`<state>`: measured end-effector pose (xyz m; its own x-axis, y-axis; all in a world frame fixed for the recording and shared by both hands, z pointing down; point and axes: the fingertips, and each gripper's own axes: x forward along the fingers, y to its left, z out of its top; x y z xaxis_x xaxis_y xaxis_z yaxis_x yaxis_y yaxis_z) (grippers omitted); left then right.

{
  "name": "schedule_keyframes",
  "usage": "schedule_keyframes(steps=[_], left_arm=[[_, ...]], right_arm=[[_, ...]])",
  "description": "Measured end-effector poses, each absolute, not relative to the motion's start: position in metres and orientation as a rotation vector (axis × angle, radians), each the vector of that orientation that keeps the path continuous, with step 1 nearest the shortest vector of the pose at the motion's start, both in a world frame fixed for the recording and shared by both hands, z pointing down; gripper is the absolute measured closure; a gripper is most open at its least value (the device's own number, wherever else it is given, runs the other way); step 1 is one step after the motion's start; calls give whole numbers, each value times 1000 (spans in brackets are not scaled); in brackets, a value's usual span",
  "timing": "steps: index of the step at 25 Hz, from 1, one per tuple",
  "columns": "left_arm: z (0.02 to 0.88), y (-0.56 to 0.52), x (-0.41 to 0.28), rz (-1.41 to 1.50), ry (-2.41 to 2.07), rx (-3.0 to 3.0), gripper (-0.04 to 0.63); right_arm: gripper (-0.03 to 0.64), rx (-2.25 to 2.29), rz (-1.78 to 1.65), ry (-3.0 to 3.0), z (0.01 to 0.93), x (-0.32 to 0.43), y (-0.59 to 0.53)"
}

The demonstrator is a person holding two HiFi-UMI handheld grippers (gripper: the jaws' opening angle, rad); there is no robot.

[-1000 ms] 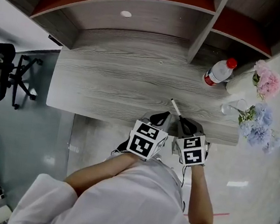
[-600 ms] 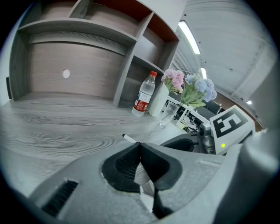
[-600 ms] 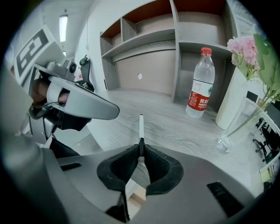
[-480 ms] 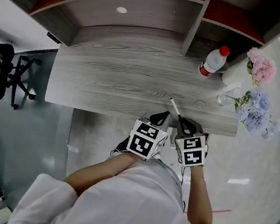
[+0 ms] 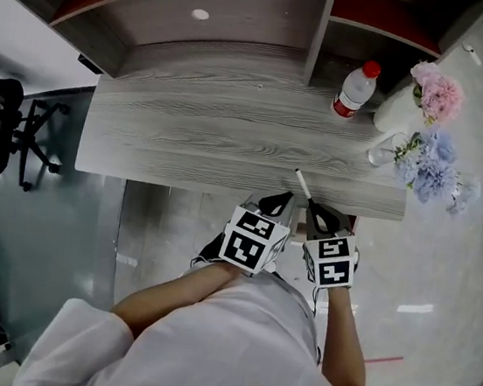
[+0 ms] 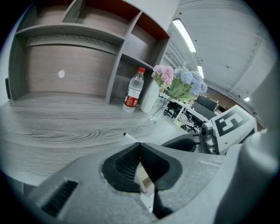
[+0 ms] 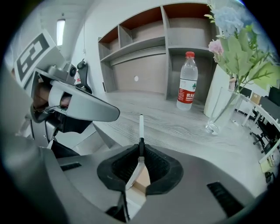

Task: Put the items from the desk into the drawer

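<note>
Right gripper (image 5: 318,214) is clamped on the pen (image 5: 302,185), which projects over the desk's (image 5: 187,136) front edge; left gripper (image 5: 277,203) is closed on nothing. Advise a firm grip and a level pen until over the drawer, which is not in view. Vase (image 5: 393,111) and glass (image 5: 380,149) hold flowers; bottle (image 5: 354,90) capped

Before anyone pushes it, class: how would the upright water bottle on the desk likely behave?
The bottle stands tall and narrow, so a high push would probably tip it. Its round body would then likely roll across the desk.
</note>
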<state>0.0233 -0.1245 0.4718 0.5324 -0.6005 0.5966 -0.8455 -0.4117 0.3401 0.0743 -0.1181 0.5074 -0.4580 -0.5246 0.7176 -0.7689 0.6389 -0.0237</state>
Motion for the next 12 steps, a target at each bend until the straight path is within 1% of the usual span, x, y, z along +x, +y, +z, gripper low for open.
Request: schedule_keyframes(steps=[12], left_arm=[[472,-93,52,510,-1148,2176,592]], right_arm=[[580,1048,470,-2172,509,102,-82]])
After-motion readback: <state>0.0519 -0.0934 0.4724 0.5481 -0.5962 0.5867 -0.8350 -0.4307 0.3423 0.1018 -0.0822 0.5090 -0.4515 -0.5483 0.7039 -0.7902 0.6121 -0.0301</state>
